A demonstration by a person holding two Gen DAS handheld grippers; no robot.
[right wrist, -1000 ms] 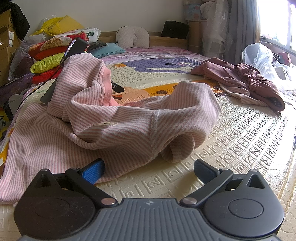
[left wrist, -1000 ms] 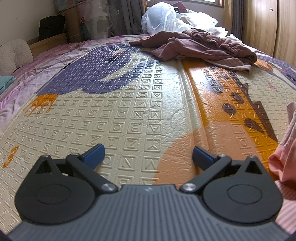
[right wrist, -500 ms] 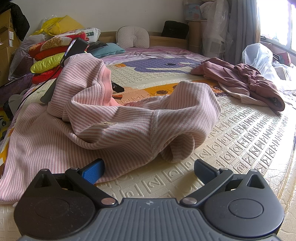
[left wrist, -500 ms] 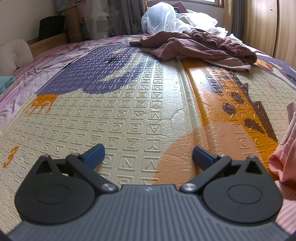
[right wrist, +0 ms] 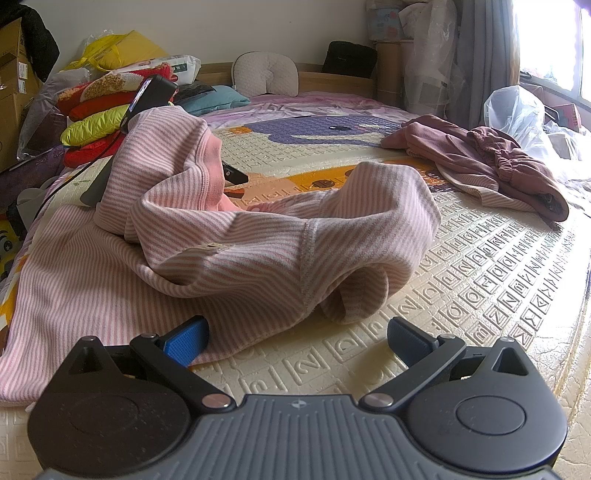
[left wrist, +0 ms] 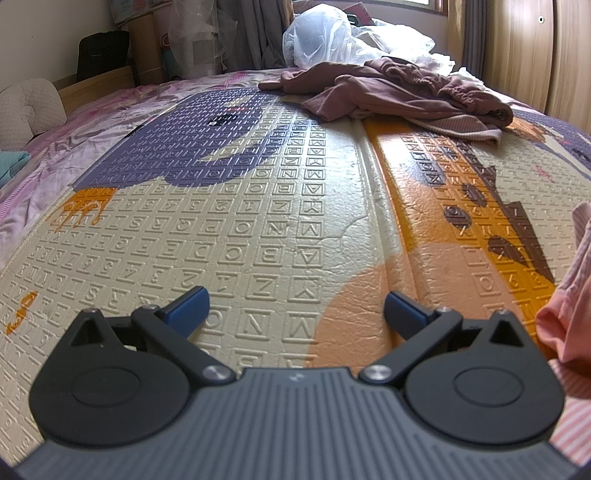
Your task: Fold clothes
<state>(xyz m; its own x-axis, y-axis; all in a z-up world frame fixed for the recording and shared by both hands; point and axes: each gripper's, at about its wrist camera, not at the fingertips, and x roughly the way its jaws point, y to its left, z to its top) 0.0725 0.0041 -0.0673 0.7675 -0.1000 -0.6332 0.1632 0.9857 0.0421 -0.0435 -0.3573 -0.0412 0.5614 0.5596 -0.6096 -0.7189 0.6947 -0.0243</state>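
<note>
The right tongs sit low over the mat with their blue pads spread wide and nothing between them, released, and the left pad lies just beside the near hem of the pink striped garment; that placement reads as a set-up to pinch the edge and pull it flat. The left tongs are likewise spread and empty, resting over bare play mat, with only a fold of the same pink cloth showing at the far right of their view, so they seem parked where a corner could be drawn out towards them. The garment lies bunched in a heap, one sleeve looped over itself, not yet spread, so I judge folding has barely begun. Farther off, a mauve garment lies crumpled near the mat's far side, apparently waiting its turn, well apart from the pink one. Behind it sits a white plastic bag.
</note>
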